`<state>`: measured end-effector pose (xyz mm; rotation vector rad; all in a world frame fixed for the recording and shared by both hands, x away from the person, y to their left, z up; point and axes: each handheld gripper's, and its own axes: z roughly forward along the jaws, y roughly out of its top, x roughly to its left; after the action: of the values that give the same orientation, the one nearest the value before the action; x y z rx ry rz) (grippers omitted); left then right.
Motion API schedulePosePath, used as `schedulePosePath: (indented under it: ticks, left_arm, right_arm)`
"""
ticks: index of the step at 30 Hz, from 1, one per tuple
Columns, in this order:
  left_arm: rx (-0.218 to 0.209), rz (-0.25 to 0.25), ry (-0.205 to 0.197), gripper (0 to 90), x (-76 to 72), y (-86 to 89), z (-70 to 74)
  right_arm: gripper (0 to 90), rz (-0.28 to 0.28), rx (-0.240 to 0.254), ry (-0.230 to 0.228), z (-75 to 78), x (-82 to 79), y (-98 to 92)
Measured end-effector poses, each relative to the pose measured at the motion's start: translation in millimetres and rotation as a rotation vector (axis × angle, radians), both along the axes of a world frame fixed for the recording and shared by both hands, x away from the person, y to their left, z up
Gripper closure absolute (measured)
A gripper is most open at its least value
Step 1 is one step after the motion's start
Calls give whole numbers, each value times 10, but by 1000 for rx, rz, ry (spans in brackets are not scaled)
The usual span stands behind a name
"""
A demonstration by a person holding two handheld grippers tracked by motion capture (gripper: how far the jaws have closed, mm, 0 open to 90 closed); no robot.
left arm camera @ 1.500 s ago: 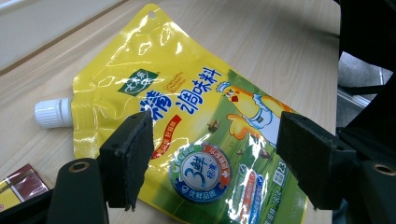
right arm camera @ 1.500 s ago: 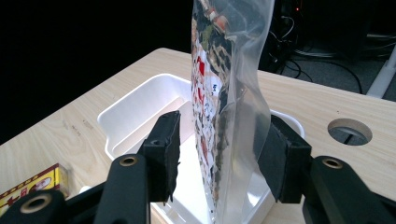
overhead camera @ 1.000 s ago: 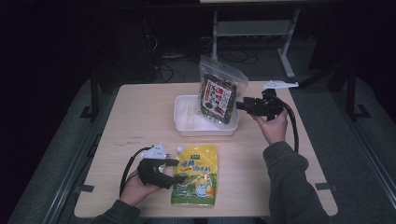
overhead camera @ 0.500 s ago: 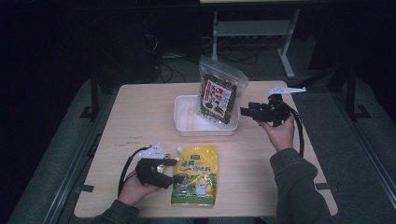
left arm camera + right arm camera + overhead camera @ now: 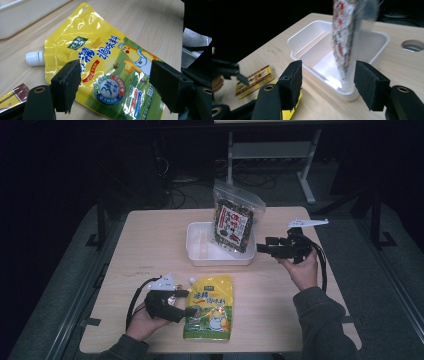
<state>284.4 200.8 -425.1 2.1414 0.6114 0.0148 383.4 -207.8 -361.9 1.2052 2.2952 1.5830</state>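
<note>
A clear snack bag with dark contents and a red label stands upright in the white tray at the table's middle. My right gripper hovers just right of the tray, open. Its jaws have just been opening, and nothing is between the pads. In the right gripper view the bag stands edge-on beyond the jaws, inside the tray. A yellow spouted pouch lies flat near the front edge. My left gripper rests at the pouch's left side, open; its jaws straddle the pouch without pressing it.
A small red and yellow packet lies on the table beside the pouch, near the left gripper. The pouch's white cap points toward the tray. A round cable hole sits in the tabletop behind the tray.
My right gripper has drawn back to the right, away from the bag, with its jaws wider. The bag stays standing in the tray. The left hand has not moved.
</note>
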Motion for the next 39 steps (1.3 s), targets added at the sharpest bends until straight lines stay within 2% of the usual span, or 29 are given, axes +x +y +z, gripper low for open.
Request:
schedulePosePath:
  ticks: [5,8,11,18,21,28,39]
  left_arm:
    - [3,-3,-3,249,-1,-6,-1]
    - [7,-4,0,248,6,-10,-8]
    - [10,-4,-2,248,5,-12,-8]
    - [14,-4,-3,248,5,-17,-8]
    - [14,-2,-1,248,10,-17,-8]
    - [16,-1,-1,247,10,-24,-12]
    - [16,-2,-2,246,9,-23,-4]
  right_arm:
    - [381,64,-37,39,-106,-147,172]
    - [387,105,-63,87,-210,-191,289]
    - [400,146,-86,132,-321,-195,403]
    - [423,204,-122,219,-519,-148,635]
    - [427,218,-145,247,-588,-130,722]
    - [449,222,-160,304,-737,-66,834]
    - [472,235,-178,347,-854,-35,940]
